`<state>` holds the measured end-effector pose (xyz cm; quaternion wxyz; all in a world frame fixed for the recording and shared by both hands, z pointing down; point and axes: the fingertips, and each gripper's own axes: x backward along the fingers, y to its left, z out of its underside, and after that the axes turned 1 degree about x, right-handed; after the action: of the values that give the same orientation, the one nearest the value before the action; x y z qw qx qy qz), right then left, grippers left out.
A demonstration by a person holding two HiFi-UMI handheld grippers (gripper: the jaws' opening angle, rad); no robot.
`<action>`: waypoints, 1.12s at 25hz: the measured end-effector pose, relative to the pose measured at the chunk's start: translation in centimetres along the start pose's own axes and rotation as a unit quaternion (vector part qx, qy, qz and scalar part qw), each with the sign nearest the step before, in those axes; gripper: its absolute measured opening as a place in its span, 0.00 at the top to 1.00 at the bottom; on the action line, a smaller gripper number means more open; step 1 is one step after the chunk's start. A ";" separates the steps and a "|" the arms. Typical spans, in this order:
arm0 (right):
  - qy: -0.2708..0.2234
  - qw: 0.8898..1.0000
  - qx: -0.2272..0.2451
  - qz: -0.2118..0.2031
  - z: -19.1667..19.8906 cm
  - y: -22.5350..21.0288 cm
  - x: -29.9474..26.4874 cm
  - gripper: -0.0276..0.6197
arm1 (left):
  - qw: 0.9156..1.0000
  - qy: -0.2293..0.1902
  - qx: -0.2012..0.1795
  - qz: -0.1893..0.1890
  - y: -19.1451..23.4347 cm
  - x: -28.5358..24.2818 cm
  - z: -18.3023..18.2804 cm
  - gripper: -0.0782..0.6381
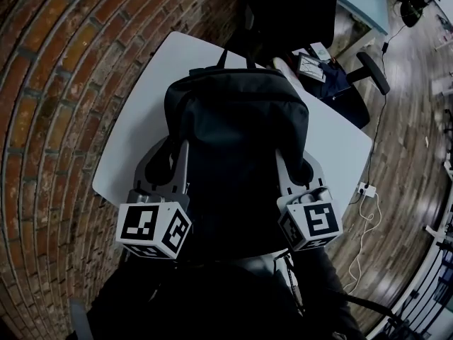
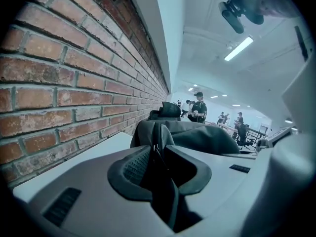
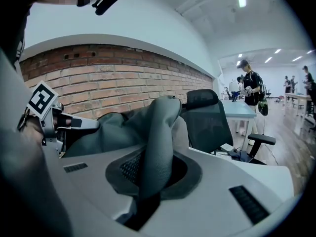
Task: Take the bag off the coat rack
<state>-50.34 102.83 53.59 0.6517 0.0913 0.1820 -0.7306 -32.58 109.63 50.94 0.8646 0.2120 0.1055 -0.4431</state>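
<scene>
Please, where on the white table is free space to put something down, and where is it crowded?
Free: the strip of white table between the backpack and the brick wall, and a patch on the backpack's other side, up to the table's right edge. Crowded: the middle, taken by the backpack, with the left gripper and right gripper shut on it.

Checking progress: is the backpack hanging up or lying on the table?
On the table: the backpack lies flat across its white top, not hanging.
</scene>
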 end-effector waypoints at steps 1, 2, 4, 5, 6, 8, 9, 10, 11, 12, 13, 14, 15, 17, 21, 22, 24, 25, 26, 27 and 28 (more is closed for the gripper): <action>0.003 1.000 -0.002 0.001 0.2 0.0 -0.2 0.90 | 1.000 0.002 -0.002 -0.001 0.2 -0.2 0.1 0.77; 0.005 1.000 -0.004 0.002 0.3 -0.1 -0.5 0.90 | 1.000 0.005 -0.003 -0.002 0.4 -0.4 0.2 0.76; 0.012 1.000 -0.003 0.002 0.5 -0.1 -0.8 0.90 | 1.000 0.009 -0.003 -0.004 0.7 -0.7 0.4 0.76; 0.015 1.000 -0.002 0.003 0.6 -0.1 -1.0 0.89 | 1.000 0.011 -0.004 -0.004 0.9 -0.8 0.4 0.75; 0.017 1.000 0.000 0.003 0.7 -0.2 -1.2 0.89 | 1.000 0.013 -0.004 -0.005 1.0 -0.9 0.5 0.75; 0.021 1.000 0.003 0.006 0.8 -0.2 -1.6 0.89 | 1.000 0.016 -0.005 -0.007 1.3 -1.2 0.5 0.74; 0.022 1.000 0.002 0.009 0.8 -0.3 -1.8 0.88 | 1.000 0.017 -0.005 -0.008 1.5 -1.3 0.5 0.74; 0.023 1.000 0.001 0.013 0.8 -0.4 -1.9 0.86 | 1.000 0.017 -0.006 -0.011 1.7 -1.3 0.4 0.74; 0.024 1.000 -0.003 0.017 0.8 -0.5 -2.1 0.84 | 1.000 0.014 -0.007 -0.014 2.0 -1.3 0.3 0.74; 0.026 0.999 -0.006 0.020 0.8 -0.6 -2.2 0.82 | 1.000 0.009 -0.008 -0.019 2.2 -1.3 0.0 0.74; 0.028 0.999 -0.007 0.022 0.9 -0.6 -2.4 0.78 | 1.000 0.003 -0.008 -0.024 2.5 -1.2 -0.3 0.74; 0.030 0.999 -0.006 0.022 0.9 -0.5 -2.6 0.75 | 1.000 -0.001 -0.008 -0.027 2.7 -1.1 -0.6 0.74; 0.032 0.999 -0.004 0.022 0.9 -0.4 -2.7 0.73 | 1.000 -0.004 -0.008 -0.029 2.8 -1.0 -0.8 0.74; 0.033 0.999 0.001 0.023 0.7 -0.4 -2.9 0.72 | 1.000 -0.007 -0.009 -0.029 2.9 -1.0 -1.0 0.74; 0.025 0.999 0.002 0.025 0.1 -0.6 -2.5 0.72 | 1.000 -0.010 -0.011 -0.026 2.6 -0.5 -1.3 0.74; 0.022 0.999 0.002 0.026 -0.1 -0.6 -2.3 0.72 | 1.000 -0.012 -0.012 -0.026 2.5 -0.3 -1.4 0.74; 0.015 0.999 0.002 0.031 -0.4 -0.6 -1.9 0.72 | 0.999 -0.018 -0.013 -0.025 2.2 0.2 -1.7 0.74; 0.012 0.999 0.004 0.034 -0.6 -0.6 -1.6 0.72 | 0.999 -0.021 -0.014 -0.024 2.0 0.5 -1.9 0.74; 0.011 0.999 0.007 0.036 -0.8 -0.5 -1.2 0.72 | 0.999 -0.025 -0.015 -0.023 1.8 0.8 -2.2 0.74; 0.010 0.999 0.009 0.038 -1.0 -0.4 -0.8 0.72 | 0.999 -0.029 -0.016 -0.021 1.6 1.3 -2.4 0.74; 0.009 0.999 0.009 0.039 -1.1 -0.3 -0.4 0.72 | 0.999 -0.032 -0.017 -0.020 1.3 1.7 -2.6 0.74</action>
<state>-50.66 103.68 52.76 0.6769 0.1106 0.1772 -0.7058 -30.49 110.24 48.39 0.8619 0.1811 0.0893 -0.4651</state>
